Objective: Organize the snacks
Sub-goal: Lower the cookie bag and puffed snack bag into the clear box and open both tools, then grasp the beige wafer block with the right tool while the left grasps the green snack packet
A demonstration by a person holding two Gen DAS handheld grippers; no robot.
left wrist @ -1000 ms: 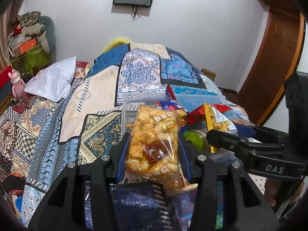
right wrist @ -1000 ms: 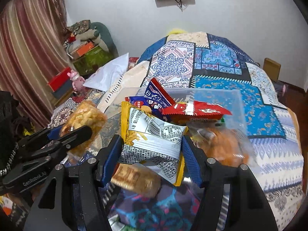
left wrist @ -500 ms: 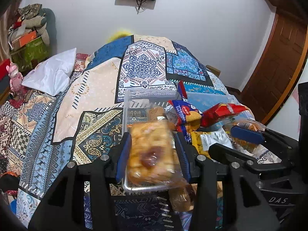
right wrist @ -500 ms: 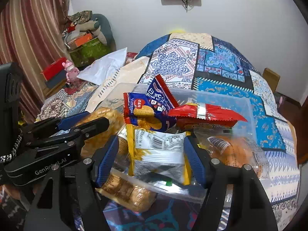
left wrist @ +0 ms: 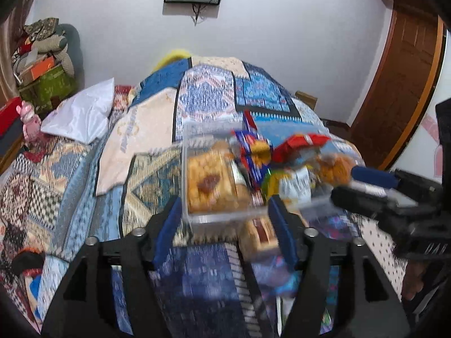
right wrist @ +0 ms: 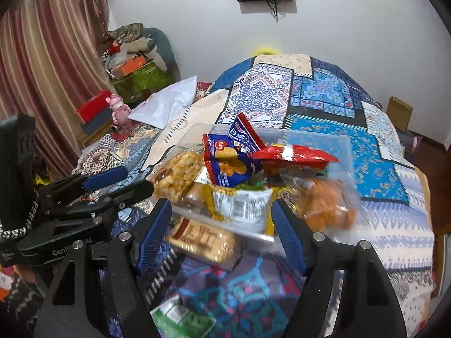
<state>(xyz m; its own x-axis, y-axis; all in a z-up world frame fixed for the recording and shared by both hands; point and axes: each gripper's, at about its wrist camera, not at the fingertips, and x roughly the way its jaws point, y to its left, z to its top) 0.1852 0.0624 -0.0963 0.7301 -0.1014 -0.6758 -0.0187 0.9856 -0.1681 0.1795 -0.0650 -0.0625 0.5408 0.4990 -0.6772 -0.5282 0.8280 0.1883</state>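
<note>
Both hand-held grippers, left (left wrist: 224, 219) and right (right wrist: 222, 232), are spreading wider, pinching nothing. A puff bag (left wrist: 210, 181) is lying inside the clear bin (right wrist: 342, 146) on the bed (right wrist: 324, 98), beside the blue bag (right wrist: 231, 163). A yellow-edged bag (right wrist: 239, 204) is sitting at the bin's near side.

Blue patchwork quilt (right wrist: 324, 95); red snack pkt (right wrist: 293, 155); blue pkt (right wrist: 228, 163).
</note>
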